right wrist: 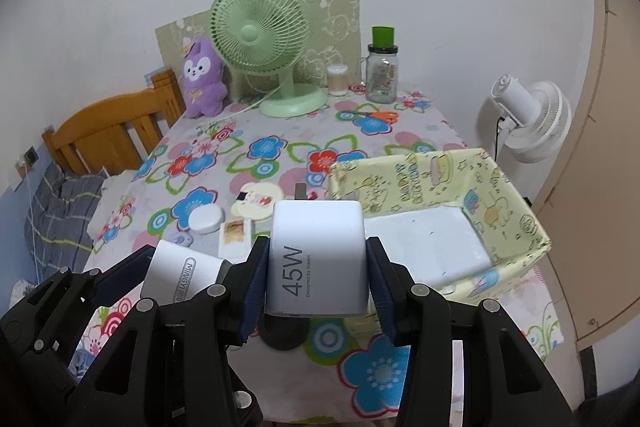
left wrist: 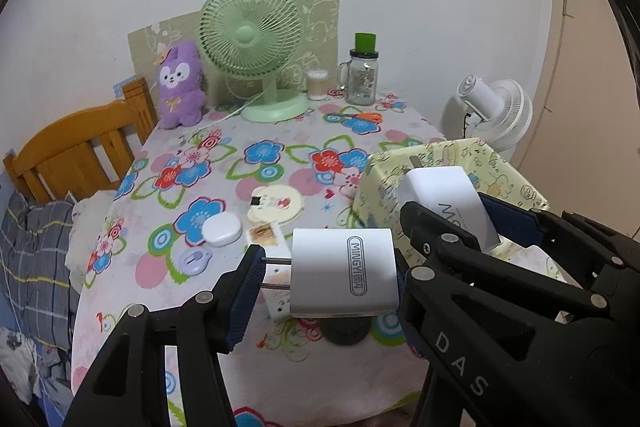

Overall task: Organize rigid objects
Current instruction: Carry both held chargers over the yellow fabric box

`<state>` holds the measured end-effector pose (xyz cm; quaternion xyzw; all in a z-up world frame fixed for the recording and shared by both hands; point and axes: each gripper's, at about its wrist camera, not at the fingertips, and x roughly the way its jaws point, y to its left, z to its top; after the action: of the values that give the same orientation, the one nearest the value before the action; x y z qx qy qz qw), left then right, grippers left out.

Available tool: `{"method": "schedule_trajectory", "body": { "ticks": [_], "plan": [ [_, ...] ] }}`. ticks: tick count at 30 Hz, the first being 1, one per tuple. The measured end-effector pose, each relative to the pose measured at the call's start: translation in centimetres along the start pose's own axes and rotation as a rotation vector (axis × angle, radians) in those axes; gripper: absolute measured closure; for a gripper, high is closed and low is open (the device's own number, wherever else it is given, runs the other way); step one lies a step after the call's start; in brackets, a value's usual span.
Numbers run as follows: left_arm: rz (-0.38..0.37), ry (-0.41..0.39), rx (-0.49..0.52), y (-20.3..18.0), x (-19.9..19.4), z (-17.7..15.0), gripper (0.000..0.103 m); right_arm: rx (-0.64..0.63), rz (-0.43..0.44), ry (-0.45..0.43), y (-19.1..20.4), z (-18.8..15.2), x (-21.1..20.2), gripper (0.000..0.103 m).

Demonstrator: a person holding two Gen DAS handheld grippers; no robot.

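Note:
My left gripper (left wrist: 328, 279) is shut on a white MINGYI charger (left wrist: 346, 273), held sideways above the flowered table (left wrist: 240, 155), its prongs against the left pad. My right gripper (right wrist: 318, 267) is shut on a white 45W charger (right wrist: 316, 259), prongs pointing away. The two grippers hang side by side: the right gripper (left wrist: 456, 223) with its charger (left wrist: 444, 199) shows in the left wrist view, and the left gripper (right wrist: 182, 279) with the MINGYI charger (right wrist: 180, 275) in the right wrist view. A yellow patterned box (right wrist: 520, 195) stands open to the right, its pale bottom bare.
On the cloth lie a white oval case (left wrist: 221, 229), a small purple item (left wrist: 195, 259), a picture card (left wrist: 264, 235), a round cream pad (left wrist: 276, 205) and a dark round object (right wrist: 284, 333). A green fan (left wrist: 250, 39), purple plush (left wrist: 178, 87), jar (left wrist: 362, 75) and scissors (left wrist: 360, 117) stand at the back.

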<state>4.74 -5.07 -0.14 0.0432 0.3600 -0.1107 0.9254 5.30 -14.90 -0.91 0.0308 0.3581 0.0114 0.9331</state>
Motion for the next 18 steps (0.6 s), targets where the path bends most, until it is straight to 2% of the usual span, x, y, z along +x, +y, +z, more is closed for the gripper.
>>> {"method": "schedule_trajectory", "body": {
  "ticks": [18],
  "plan": [
    [-0.033,-0.019,0.048,-4.9,1.3,2.6,0.040,0.041,-0.038,-0.025,-5.4,1.8,-0.3,0.053]
  ]
}}
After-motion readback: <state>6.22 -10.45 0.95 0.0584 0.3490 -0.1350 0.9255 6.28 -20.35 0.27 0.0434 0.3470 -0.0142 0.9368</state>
